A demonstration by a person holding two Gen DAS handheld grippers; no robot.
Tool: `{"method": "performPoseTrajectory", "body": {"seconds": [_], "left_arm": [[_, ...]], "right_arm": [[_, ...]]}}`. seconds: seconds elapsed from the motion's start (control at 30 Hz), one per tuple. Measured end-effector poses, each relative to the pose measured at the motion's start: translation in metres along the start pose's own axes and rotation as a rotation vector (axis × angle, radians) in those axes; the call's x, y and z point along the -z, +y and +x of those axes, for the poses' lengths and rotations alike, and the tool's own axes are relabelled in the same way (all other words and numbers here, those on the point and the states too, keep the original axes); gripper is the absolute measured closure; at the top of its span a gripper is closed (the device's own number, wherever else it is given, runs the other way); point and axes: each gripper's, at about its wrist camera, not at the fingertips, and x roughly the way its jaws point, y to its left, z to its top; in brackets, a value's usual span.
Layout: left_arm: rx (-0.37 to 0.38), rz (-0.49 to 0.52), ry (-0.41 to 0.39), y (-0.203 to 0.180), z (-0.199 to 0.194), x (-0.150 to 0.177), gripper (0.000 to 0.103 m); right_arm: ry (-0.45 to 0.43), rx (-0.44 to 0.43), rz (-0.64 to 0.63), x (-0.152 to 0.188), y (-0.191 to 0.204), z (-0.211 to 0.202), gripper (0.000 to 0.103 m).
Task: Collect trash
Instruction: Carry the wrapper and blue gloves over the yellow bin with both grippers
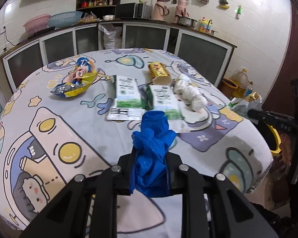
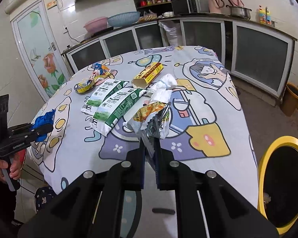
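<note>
Tabletop [image 1: 73, 123] holding two milk cartons [image 1: 127, 93], one yellow box [image 1: 160, 73], one tissue wad [image 1: 188, 93], left claw [image 1: 151, 158] clenched on blue glove [image 1: 153, 138], right claw [image 2: 150, 148] gripping snack wrapper [image 2: 155, 117].

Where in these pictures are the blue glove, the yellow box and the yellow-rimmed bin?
blue glove [image 1: 151, 138], left wrist view, on its crumpled middle.
yellow box [image 2: 149, 74], right wrist view, on its printed side.
yellow-rimmed bin [image 2: 263, 158], right wrist view, on its left rim.
</note>
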Motion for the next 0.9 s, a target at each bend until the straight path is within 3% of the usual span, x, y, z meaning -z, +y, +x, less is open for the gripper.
{"method": "performPoseTrajectory", "body": {"seconds": [0.37,0.9], "left_arm": [[0.09,0.096,-0.018,-0.076,0.001,-0.011,0.083],[0.234,0.229,0.008,-0.183,0.038,-0.042,0.083]], "right_arm": [[-0.027,0.049,0.068,0.022,-0.032,-0.03,0.094],[-0.104,0.211,0.229,0.051,-0.119,-0.082,0.094]]}}
